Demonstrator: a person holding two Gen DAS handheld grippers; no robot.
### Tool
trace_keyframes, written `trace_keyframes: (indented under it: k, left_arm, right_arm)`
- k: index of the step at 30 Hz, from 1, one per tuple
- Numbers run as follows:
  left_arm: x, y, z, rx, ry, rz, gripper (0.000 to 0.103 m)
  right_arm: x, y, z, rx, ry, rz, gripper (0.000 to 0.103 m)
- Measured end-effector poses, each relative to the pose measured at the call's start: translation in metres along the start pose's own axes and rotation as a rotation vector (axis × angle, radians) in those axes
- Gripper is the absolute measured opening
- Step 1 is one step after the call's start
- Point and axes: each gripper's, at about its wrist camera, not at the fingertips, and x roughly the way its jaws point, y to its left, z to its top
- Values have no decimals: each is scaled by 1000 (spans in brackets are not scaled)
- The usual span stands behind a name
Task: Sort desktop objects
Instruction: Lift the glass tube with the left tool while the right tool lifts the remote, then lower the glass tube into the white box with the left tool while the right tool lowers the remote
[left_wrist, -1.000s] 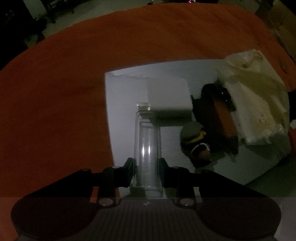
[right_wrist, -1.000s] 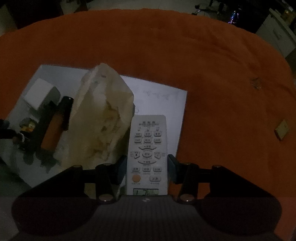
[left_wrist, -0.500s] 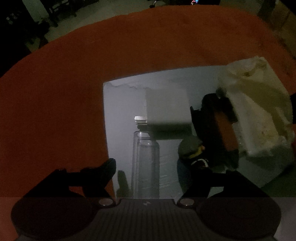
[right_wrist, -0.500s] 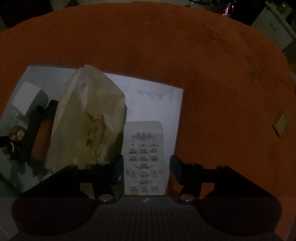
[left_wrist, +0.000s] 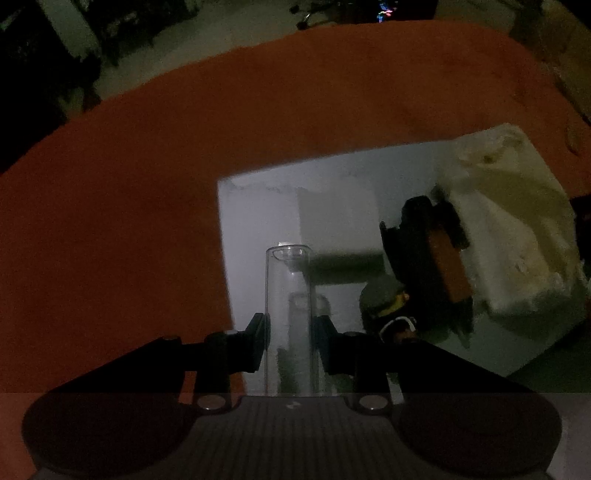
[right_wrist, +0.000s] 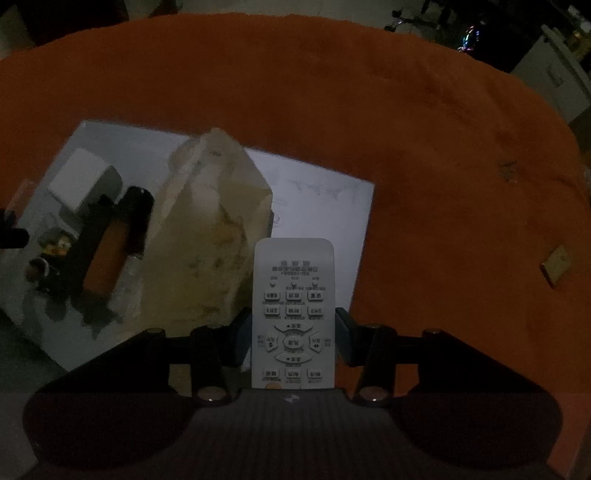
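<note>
The left gripper (left_wrist: 290, 341) is closing, and a clear tube (left_wrist: 289, 295) is pinched between its dark pads, which press on the tube's two sides. The tube runs forward from the jaws over a white sheet (left_wrist: 258, 221), its open end farthest from the camera. Just right of the tube a small figurine (left_wrist: 388, 306) with a grey cap is seen, and beyond it a black and orange tool (left_wrist: 436, 251). A white box (left_wrist: 336, 214) lies behind the tube's far end. A crumpled pale bag (left_wrist: 517, 229) is set at the sheet's right side.

The right gripper (right_wrist: 293, 341) is closing too; a white remote (right_wrist: 293, 314) is held between its pads, which touch both long edges. The remote points away from the camera, its buttons facing up, over the sheet's (right_wrist: 325, 192) near right part. The bag (right_wrist: 214, 236) stands just left of the remote. Further left, the tool (right_wrist: 114, 247), the box (right_wrist: 81, 177) and the figurine (right_wrist: 55, 254) are seen well apart from the remote.

The sheet is spread on an orange cloth (right_wrist: 406, 147) that covers a rounded table. A small tan tag (right_wrist: 556, 264) lies on the cloth, well right of the remote. The room is dim; pale floor and dark furniture are made out past the table's far edge, with coloured lights (right_wrist: 469, 37) at the upper right.
</note>
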Motion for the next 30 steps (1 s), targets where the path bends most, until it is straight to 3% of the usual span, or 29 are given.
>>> trace_keyframes:
  k: [9,15,22,26,30]
  left_arm:
    - [-49,6,0,-36,-51,-97,25]
    - [-69,-8,-22,-50,-67,-137,25]
    - [-89,-30,-53,-72,-75,-149,25]
    - [-97,-44,-70,-45,-31,-226,25]
    - [-106,-65,-91,2,-35,-250,25]
  right_arm:
    - [-48,-4,5,19,-56,72,49]
    - [-89,0,3,6,-101,117,49]
    - [-118,20,-30,-66,-98,163,49]
    - [-125,42,-51,-124,-81,182,49]
    - [-136,68,-71,-196,-86,205,49]
